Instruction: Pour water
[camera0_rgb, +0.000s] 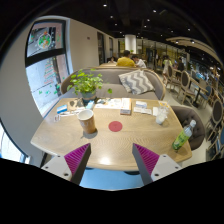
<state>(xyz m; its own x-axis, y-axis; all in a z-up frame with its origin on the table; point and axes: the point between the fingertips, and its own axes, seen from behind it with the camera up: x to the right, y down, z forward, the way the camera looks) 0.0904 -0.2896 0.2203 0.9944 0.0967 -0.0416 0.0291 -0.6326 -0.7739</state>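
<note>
Tool (110, 160) open before table (120, 145) holding cup (88, 121) and bottle (184, 135).

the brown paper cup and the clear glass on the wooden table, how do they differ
The brown paper cup is opaque with a white lid; the clear glass is see-through and open-topped. The cup stands ahead of the left finger beside the potted plant; the glass stands towards the right finger, nearer the green-labelled plastic bottle. Both stand upright on the wooden table, beyond the open gripper.

Smooth pale wooden table (120, 148), clear plastic bottle (183, 137)
</note>
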